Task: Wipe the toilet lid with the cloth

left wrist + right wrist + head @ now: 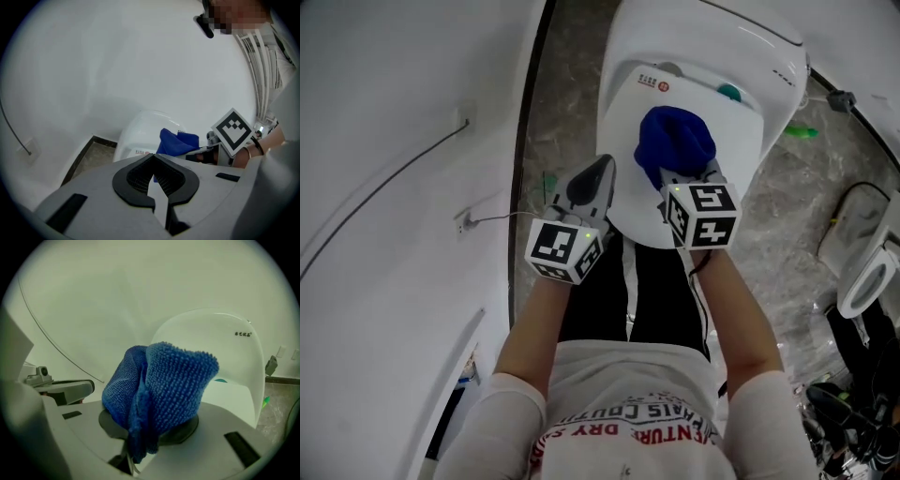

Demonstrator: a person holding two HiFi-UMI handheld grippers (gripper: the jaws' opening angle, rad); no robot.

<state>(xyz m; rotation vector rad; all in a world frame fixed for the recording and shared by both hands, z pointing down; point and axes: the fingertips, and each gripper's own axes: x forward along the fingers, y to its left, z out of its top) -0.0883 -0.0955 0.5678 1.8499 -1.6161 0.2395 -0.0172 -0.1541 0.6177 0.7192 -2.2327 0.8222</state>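
The white toilet lid (712, 202) is closed, with a red round sticker near its back. A bunched blue cloth (674, 142) hangs over the lid's middle, pinched in my right gripper (687, 178), which is shut on it; in the right gripper view the cloth (159, 397) fills the jaws and hides the tips. My left gripper (591, 185) hovers beside the toilet's left edge, jaws shut and empty. From the left gripper view, its closed jaws (154, 180) point toward the lid (140, 140) and the cloth (176, 142).
A white wall (394, 187) with a thin cable and socket runs along the left. Grey marbled floor (562, 103) borders the toilet. A second white fixture (867, 272) and dark clutter sit at the right. The person's legs stand just before the bowl.
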